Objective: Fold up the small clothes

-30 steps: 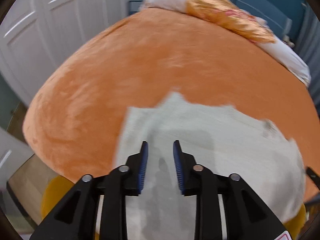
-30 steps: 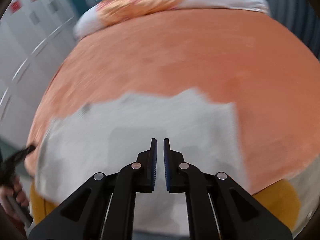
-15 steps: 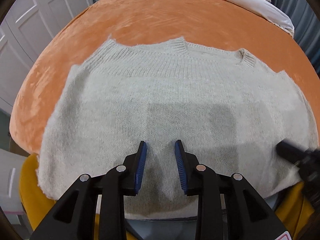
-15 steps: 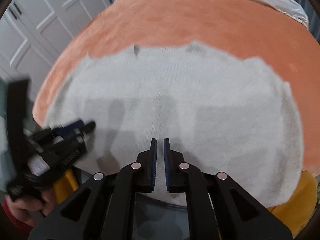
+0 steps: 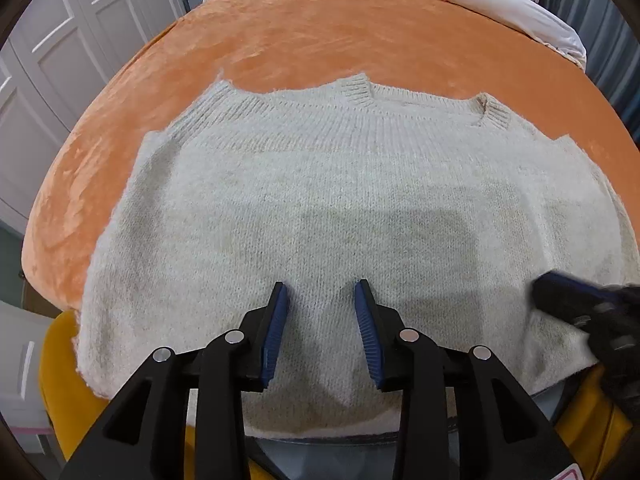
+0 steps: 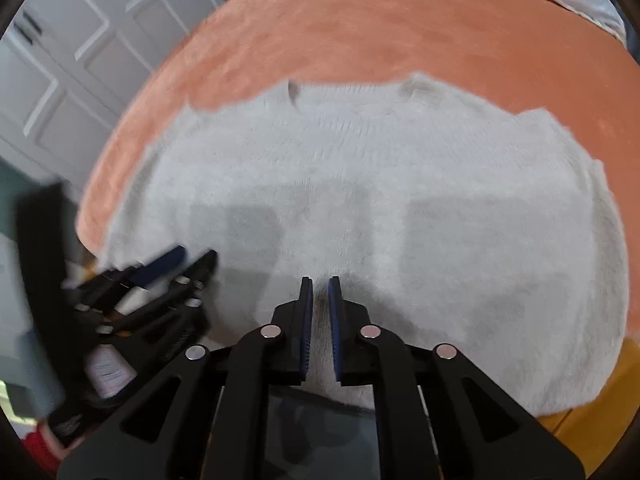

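Cream knit sweater [image 5: 320, 208] spread flat on orange bedspread [image 5: 320, 40], near hem at the bed's near edge, just under both claws. Ribbed neckline [image 5: 420, 104] pointing away toward the pillows [image 5: 532, 20]; long axis across the view, side to side. Probably soft, light, floppy and stretchy, fuzzy enough not to slip; no stiffness to hold a crease unaided. Best taken by pinching the near hem or a side edge, 1 layer or both, then lifted over. Left gripper [image 5: 320, 300] above the hem, jaws opening, only flat knit beneath, nothing pinched. Right gripper [image 6: 319, 292] nearly closed, narrow gap, opening slightly, holding nothing.
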### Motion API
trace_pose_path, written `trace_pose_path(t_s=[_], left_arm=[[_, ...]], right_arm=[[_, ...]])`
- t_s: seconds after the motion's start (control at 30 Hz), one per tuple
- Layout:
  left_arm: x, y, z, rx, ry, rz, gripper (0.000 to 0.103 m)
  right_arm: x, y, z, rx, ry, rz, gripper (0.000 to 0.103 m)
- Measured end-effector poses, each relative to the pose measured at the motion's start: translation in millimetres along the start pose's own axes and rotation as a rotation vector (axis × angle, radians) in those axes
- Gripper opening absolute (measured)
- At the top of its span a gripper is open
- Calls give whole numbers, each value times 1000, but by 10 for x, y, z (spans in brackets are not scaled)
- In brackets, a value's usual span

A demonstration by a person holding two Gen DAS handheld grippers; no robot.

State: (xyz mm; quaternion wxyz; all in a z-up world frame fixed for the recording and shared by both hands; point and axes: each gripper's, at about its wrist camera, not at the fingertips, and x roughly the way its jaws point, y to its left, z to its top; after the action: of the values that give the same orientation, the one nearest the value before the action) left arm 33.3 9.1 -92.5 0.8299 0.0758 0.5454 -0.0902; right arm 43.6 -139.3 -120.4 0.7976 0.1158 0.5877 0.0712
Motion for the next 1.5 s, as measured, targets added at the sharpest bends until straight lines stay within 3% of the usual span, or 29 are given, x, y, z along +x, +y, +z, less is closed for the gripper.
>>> trace_pose_path(t_s=[0.07, 0.2, 0.3, 0.47, 0.6, 0.77, 0.9, 1.0, 1.13, 1.27, 1.4, 1.5], left_arm=[[-11, 41, -11, -6, 6, -11, 40], [-44, 118, -60, -23, 7, -38, 46], [-51, 88, -84, -5, -5, -28, 47], [-61, 93, -92, -14, -7, -38, 47], [-95, 160, -102, -33, 1, -66, 47], [-231, 355, -192, -108, 9, -116, 54], [-321, 529, -272, -143, 0, -93, 55], [-474, 759, -240, -198, -57, -37, 59], [-518, 1168, -120, -310, -92, -12, 64], [-342, 1535, -54, -407, -56, -65, 67], [-139, 1646, -93, -457, -6, -100, 69], [-28, 1676, -123, -475, 17, -129, 69]], right_arm=[[179, -44, -86, 7, 40, 4, 9], [159, 7, -131, -33, 39, -16, 9], [122, 16, -84, -26, 58, -25, 9], [-9, 152, 67, -22, 14, -5, 10], [210, 242, -32, -66, 81, -34, 10], [234, 429, -209, -139, 77, -82, 11], [186, 449, -189, -150, 70, -96, 11], [-41, 497, -1, -126, 6, -28, 11], [-11, 559, 223, -96, -12, 12, 11], [489, 567, 248, -36, 107, 37, 11], [456, 573, 252, -22, 88, 30, 11], [228, 580, 311, -29, 20, 3, 11]])
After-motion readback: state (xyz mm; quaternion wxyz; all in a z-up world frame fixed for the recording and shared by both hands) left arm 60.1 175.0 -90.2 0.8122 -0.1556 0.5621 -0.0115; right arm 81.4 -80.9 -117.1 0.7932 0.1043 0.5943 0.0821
